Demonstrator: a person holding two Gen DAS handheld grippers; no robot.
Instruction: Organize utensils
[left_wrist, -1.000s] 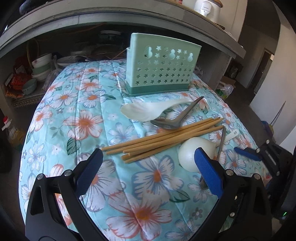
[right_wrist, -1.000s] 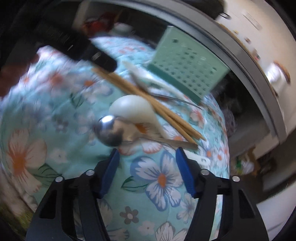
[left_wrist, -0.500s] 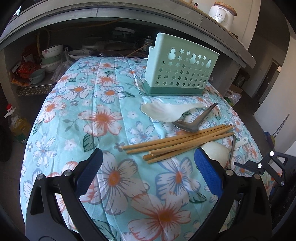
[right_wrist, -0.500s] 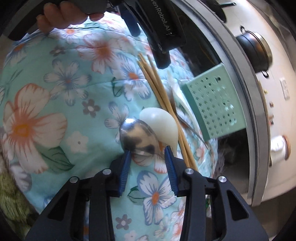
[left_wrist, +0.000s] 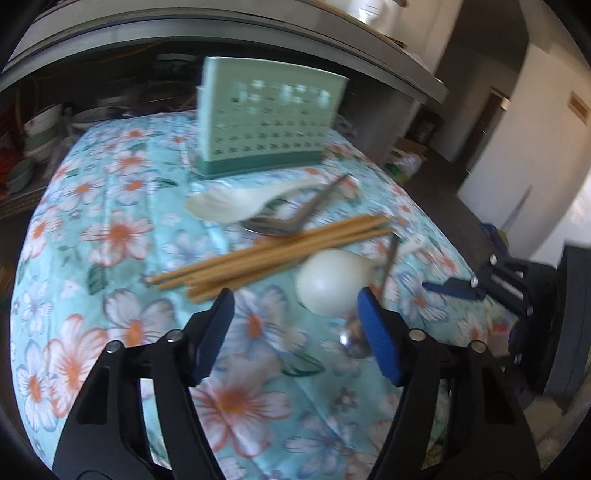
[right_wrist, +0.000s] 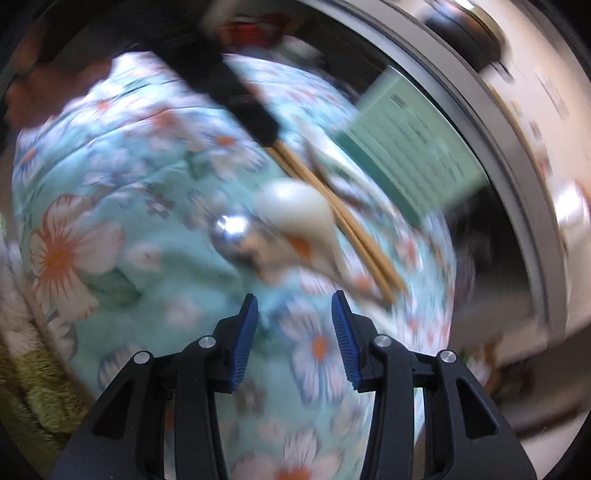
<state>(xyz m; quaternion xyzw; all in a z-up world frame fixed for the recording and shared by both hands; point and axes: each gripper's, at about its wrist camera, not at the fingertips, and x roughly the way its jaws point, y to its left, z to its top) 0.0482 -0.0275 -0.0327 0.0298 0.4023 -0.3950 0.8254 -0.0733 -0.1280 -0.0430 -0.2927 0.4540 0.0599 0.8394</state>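
Turquoise quilted cloth printed with orange-and-white flowers covers the desk (left_wrist: 122, 236), its padded surface stitched in long seams. At the near left, the left tongs (left_wrist: 295, 312) stand wide apart, blue ribbed pads empty, above the cloth. Just beyond them a bundle of slim bamboo chopsticks (left_wrist: 273, 254) lies slanted across the middle, rising toward the right. Farther back, a flat white rice paddle (left_wrist: 236, 205) rests beside a dull steel spoon (left_wrist: 284, 223), whose handle angles up to the right. Behind both stands the pale green plastic utensil holder (left_wrist: 269, 118), a boxy caddy pierced with rows of cut-outs, upright at the far edge. To the right of the chopsticks sits a rounded white ladle (left_wrist: 330, 282), bowl down, touching the chopstick ends; a shiny metal spoon (right_wrist: 234, 236) lies just beside it. At the right, the right tongs (right_wrist: 294, 332) hover half open, holding nothing, near that spoon; this view is blurred.
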